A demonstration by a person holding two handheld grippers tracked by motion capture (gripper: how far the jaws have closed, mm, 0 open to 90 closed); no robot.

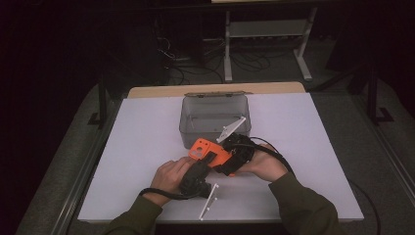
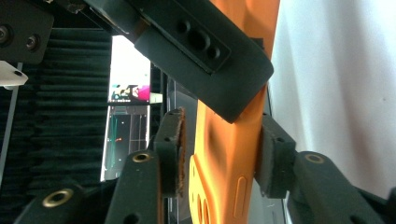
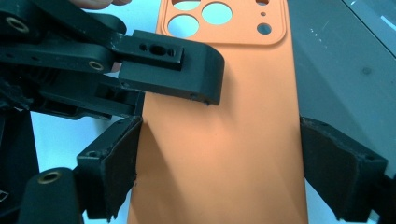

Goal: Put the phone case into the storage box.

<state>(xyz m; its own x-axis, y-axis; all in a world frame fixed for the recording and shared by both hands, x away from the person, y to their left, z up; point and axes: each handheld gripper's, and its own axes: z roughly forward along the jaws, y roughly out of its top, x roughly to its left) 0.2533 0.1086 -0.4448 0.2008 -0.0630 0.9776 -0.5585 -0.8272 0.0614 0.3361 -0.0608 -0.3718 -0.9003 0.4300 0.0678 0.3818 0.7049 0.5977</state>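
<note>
The orange phone case (image 1: 208,150) is held above the white table (image 1: 147,142), just in front of the clear plastic box (image 1: 215,120). In the right gripper view, the right gripper (image 3: 217,168) is seen with its two jaws against the long edges of the case, so the case is grasped across its width. In the left gripper view, the left gripper (image 2: 219,154) stands around the thin side of the case: one pad (image 2: 273,156) touches it, while a small gap is left at the other pad, so it cannot be told if this grasp is already firm.

The step in hand is judged to be a handover of the case between the two grippers, near the box. For doing it well, the left jaws should be closed fully on the case before the right ones are released, and the case should be kept level.

The front wall of the box is very near to the far end of the case. Free room is seen on the table to the left, and a white strip (image 1: 209,201) lies close to the near edge.
</note>
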